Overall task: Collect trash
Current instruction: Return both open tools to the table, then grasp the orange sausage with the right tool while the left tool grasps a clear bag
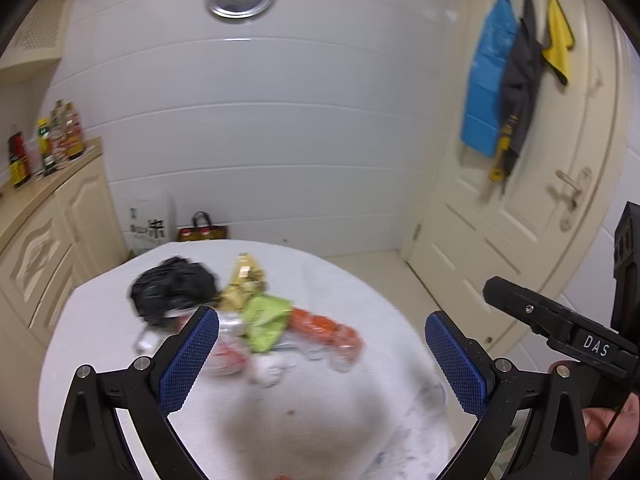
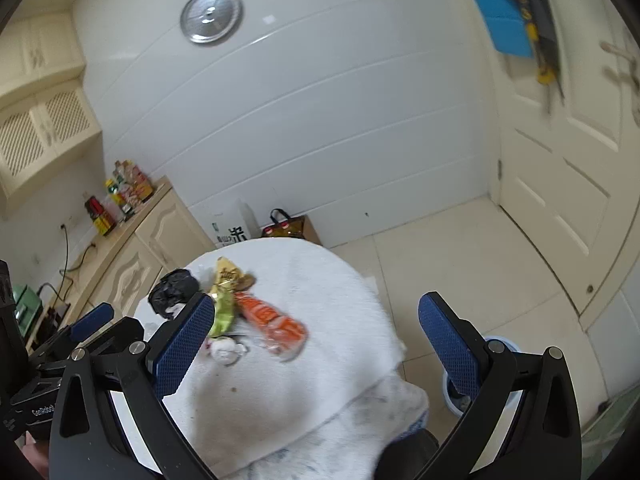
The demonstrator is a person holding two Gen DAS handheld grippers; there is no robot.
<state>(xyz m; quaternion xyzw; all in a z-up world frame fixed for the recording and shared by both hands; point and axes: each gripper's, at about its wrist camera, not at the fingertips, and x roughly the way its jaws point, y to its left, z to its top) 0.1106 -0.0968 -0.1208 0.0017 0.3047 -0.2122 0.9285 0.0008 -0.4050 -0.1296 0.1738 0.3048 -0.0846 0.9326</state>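
While both grippers hang above the cloth-covered counter [image 1: 340, 420], the trash lies in a loose heap toward its far side. A black bag [image 1: 172, 294] sits at the heap's left, touching a gold wrapper [image 1: 242, 284]; a green packet [image 1: 266, 320] lies just beside an orange packet [image 1: 324, 326], with crumpled white paper [image 2: 226, 350] at the near edge. The left gripper [image 1: 322, 364] has its jaws spread wide with nothing between them. The right gripper [image 2: 316, 350] is likewise spread apart and empty. A bin [image 2: 500, 344] stands on the floor by the counter's right side.
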